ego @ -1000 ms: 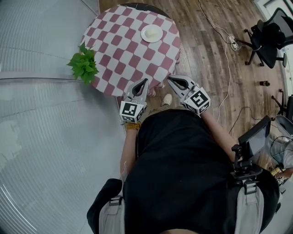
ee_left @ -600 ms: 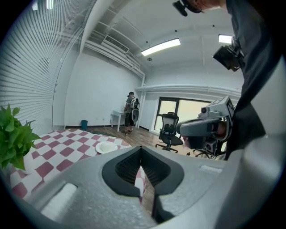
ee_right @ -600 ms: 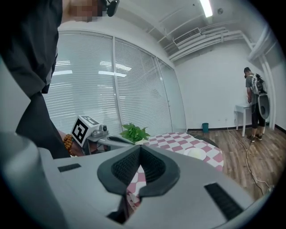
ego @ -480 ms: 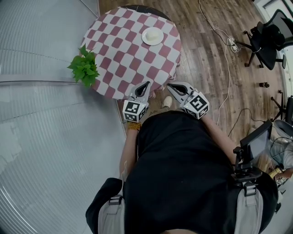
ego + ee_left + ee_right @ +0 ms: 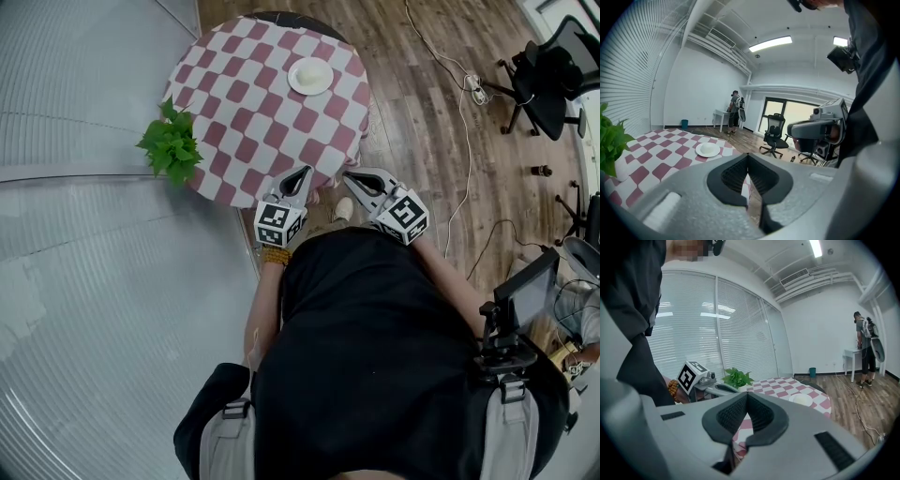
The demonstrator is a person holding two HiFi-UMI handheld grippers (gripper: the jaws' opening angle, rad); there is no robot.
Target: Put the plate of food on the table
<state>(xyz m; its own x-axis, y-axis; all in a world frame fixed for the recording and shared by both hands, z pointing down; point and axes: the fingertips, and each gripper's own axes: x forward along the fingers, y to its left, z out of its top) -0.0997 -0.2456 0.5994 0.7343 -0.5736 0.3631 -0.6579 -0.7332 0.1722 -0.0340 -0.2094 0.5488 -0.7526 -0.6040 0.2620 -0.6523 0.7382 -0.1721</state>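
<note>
A white plate of pale food (image 5: pixel 310 76) rests on the far side of a round table under a red-and-white checked cloth (image 5: pixel 253 112). Both grippers hang at the table's near edge, close to my body. The left gripper (image 5: pixel 305 172) is shut with nothing in it, and so is the right gripper (image 5: pixel 349 175). In the left gripper view the plate (image 5: pixel 708 149) lies ahead on the cloth, beyond the closed jaws (image 5: pixel 748 157). The right gripper view shows the plate (image 5: pixel 803 399) past its closed jaws (image 5: pixel 747 397), with the left gripper (image 5: pixel 701 377) beside it.
A green potted plant (image 5: pixel 171 145) stands at the table's left edge, against a wall of blinds (image 5: pixel 84 281). Black office chairs (image 5: pixel 548 80) and cables (image 5: pixel 459 103) lie on the wood floor to the right. A person (image 5: pixel 736 110) stands at a far desk.
Both grippers have drawn back slightly toward my body, still shut. The plate stays where it was on the table.
</note>
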